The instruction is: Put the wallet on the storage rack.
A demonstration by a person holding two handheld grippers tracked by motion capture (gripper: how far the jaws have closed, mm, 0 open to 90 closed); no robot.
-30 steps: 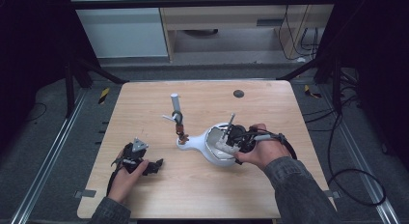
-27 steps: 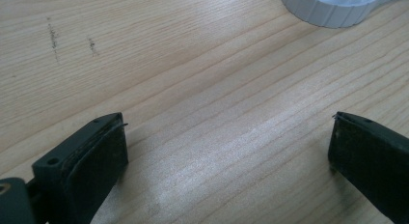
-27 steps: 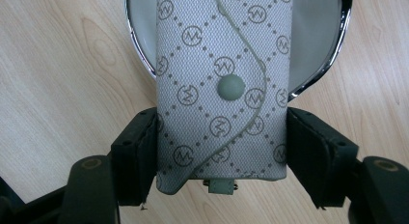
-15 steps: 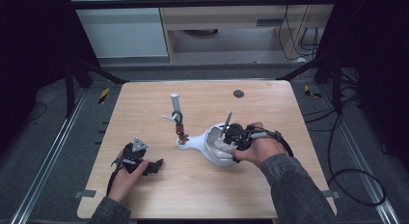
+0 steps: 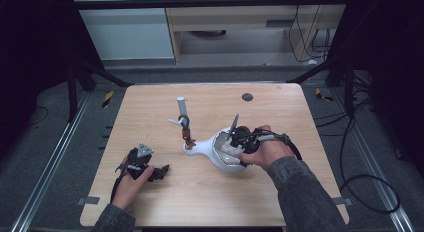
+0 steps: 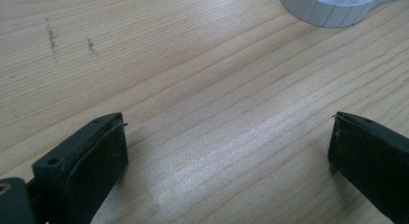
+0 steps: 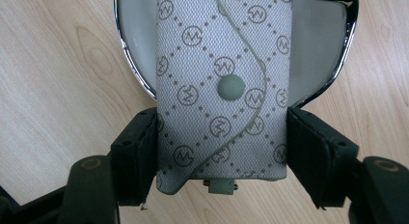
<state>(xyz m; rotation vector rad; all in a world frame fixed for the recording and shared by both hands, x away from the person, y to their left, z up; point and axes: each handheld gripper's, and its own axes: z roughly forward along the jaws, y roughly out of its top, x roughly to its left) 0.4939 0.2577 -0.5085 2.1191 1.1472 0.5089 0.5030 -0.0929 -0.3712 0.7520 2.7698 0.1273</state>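
Note:
A grey fabric pouch [image 7: 222, 64] with a printed monogram pattern and a snap button sits between the jaws of my right gripper [image 7: 223, 121], which is shut on its sides. The pouch lies over a white dish with a chrome rim [image 7: 131, 65]. In the high view the right gripper [image 5: 235, 142] is at the white dish [image 5: 215, 154] near the table's middle right. My left gripper [image 5: 162, 170] rests at the front left, and its jaws [image 6: 226, 132] stand wide open over bare wood.
From the dish's neck rises a thin stand [image 5: 186, 127] with a white cylinder [image 5: 181, 104] on top and small brown bits lower down. A small dark disc [image 5: 247, 97] lies at the back of the wooden table [image 5: 150, 112]. A white ribbed base [image 6: 328, 11] shows beyond the left jaws.
My right hand and gripper have edged slightly left over the white dish. The left gripper has stayed where it was.

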